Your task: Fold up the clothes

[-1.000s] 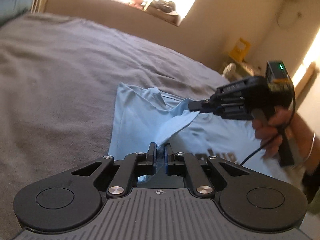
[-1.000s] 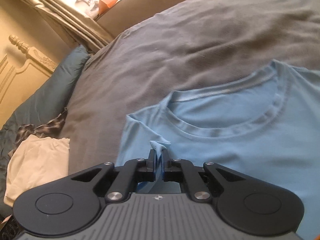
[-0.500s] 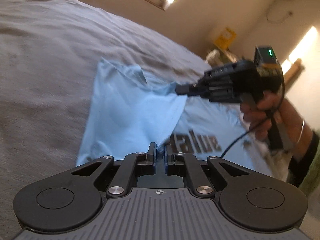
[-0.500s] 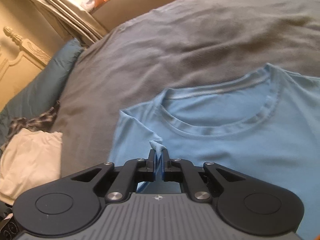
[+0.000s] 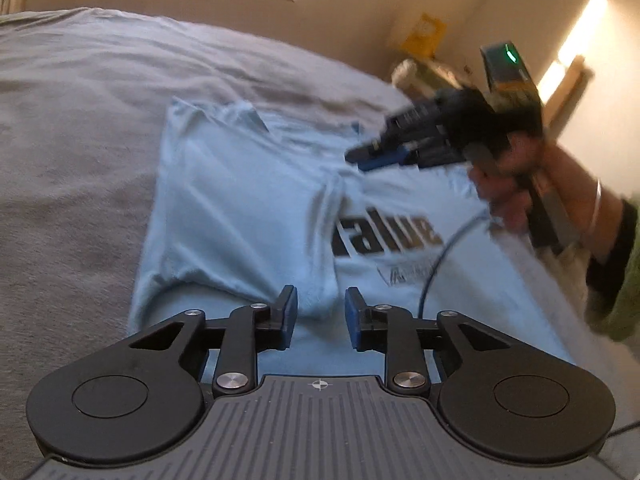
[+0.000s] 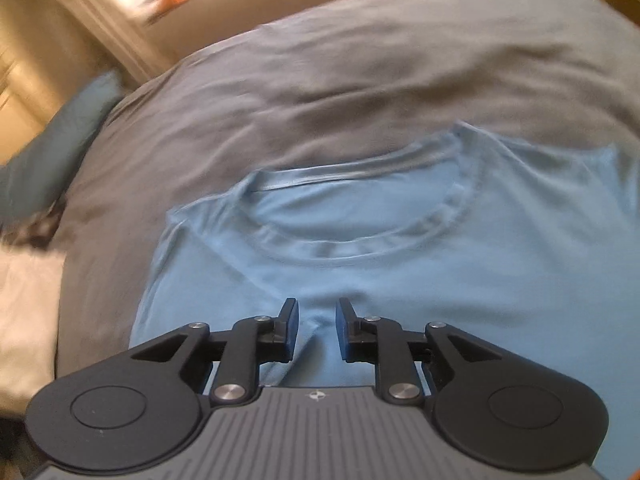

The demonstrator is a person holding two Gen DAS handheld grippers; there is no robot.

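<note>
A light blue T-shirt [image 5: 240,208] lies on the grey bedspread [image 5: 80,128], its left side folded over the dark printed lettering [image 5: 388,236]. My left gripper [image 5: 318,314] is open just above the folded edge, holding nothing. In the left wrist view my right gripper [image 5: 362,158] hovers blurred over the shirt's far part, held by a hand [image 5: 508,184]. From the right wrist view, the right gripper [image 6: 318,326] is open over the shirt [image 6: 400,280] below the round collar [image 6: 360,248], with a small fabric ridge between its fingers.
The grey bedspread [image 6: 320,80] stretches beyond the shirt. A teal pillow [image 6: 52,148] and white cloth [image 6: 28,312] lie at the left. A beige wall [image 5: 200,12] and a yellow item [image 5: 424,36] stand past the bed's far side. A cable [image 5: 440,264] trails across the shirt.
Both grippers carried the shirt's side across the front, then opened and let go of the fabric. The folded flap now lies flat over the shirt. The right gripper moves quickly, blurred.
</note>
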